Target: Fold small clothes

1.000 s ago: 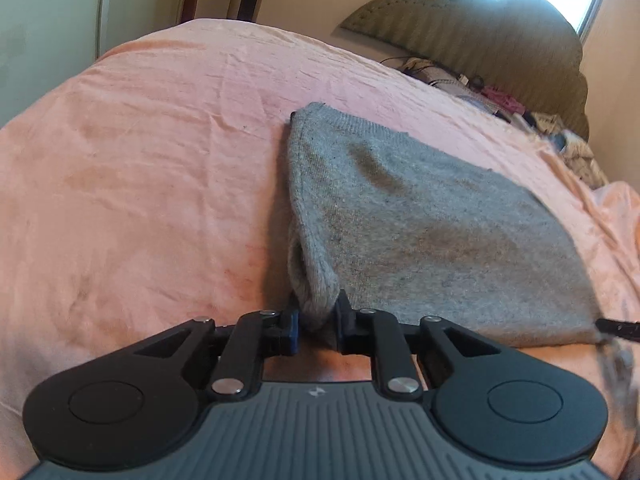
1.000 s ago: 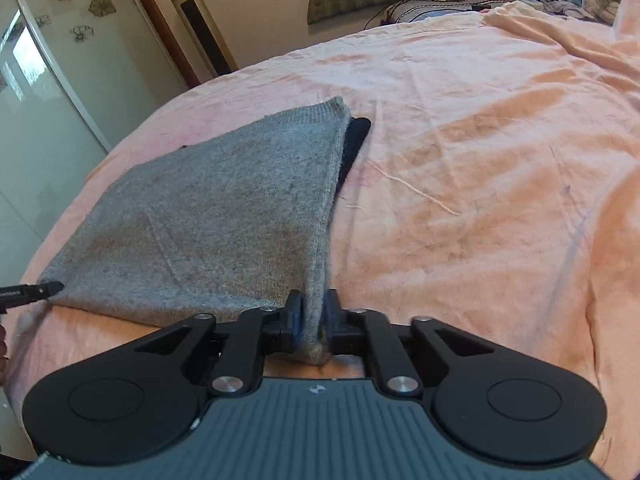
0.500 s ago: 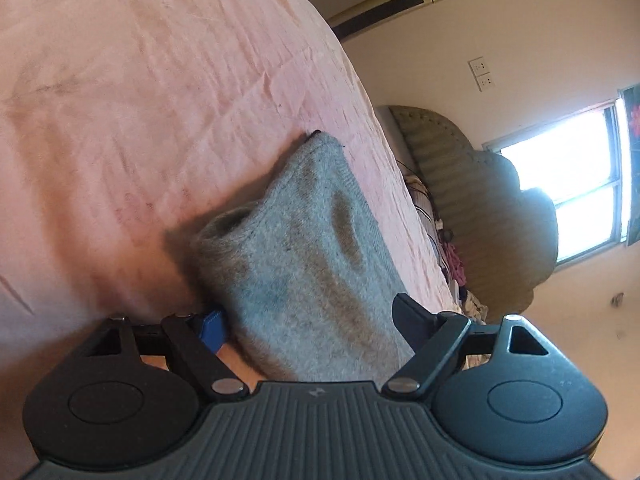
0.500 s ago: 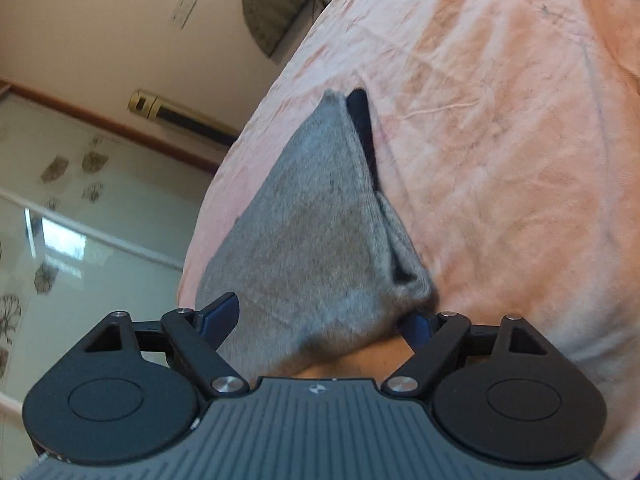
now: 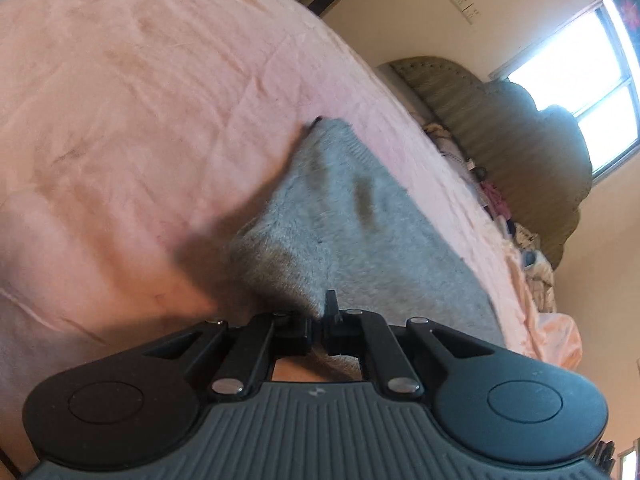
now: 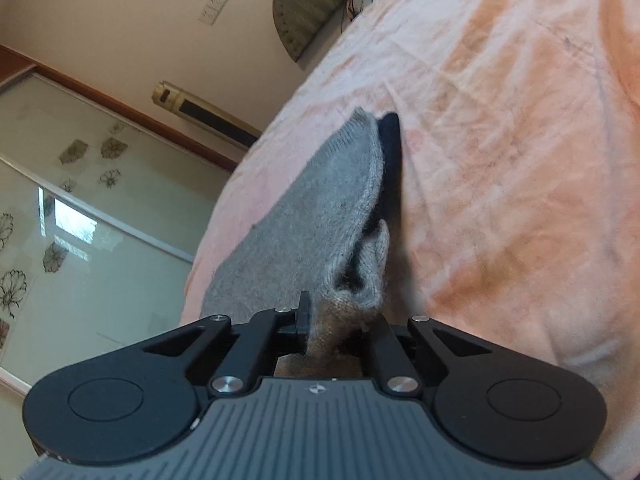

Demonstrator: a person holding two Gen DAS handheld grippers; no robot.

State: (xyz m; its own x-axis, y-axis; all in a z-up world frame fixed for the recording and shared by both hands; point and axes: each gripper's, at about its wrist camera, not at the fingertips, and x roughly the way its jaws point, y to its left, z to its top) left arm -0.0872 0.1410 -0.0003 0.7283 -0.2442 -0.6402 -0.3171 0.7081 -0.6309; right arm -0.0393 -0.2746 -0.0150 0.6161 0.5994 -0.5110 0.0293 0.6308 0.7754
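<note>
A grey knit garment (image 5: pixel 360 240) lies folded on the pink bed sheet (image 5: pixel 140 120), stretching away from both grippers. My left gripper (image 5: pixel 320 316) is shut on its near left corner, and a tuft of grey cloth shows below the jaws. In the right wrist view the same garment (image 6: pixel 312 232) bunches up at its near right corner. The jaws of my right gripper (image 6: pixel 340 320) are closing there, with the pads pressing the bunched cloth. A dark layer (image 6: pixel 392 136) peeks out beneath the garment's far right edge.
An olive padded headboard (image 5: pixel 500 140) and a heap of loose clothes (image 5: pixel 492 196) stand at the bed's far end. A glass wardrobe door (image 6: pixel 80 240) and a gold tower unit (image 6: pixel 208 112) are off the bed's left side. The wrinkled sheet (image 6: pixel 520 160) spreads to the right.
Both grippers let go of the garment's near edge, spread wide while rolling, and have closed again on its near corners. The cloth now bunches up at each grip.
</note>
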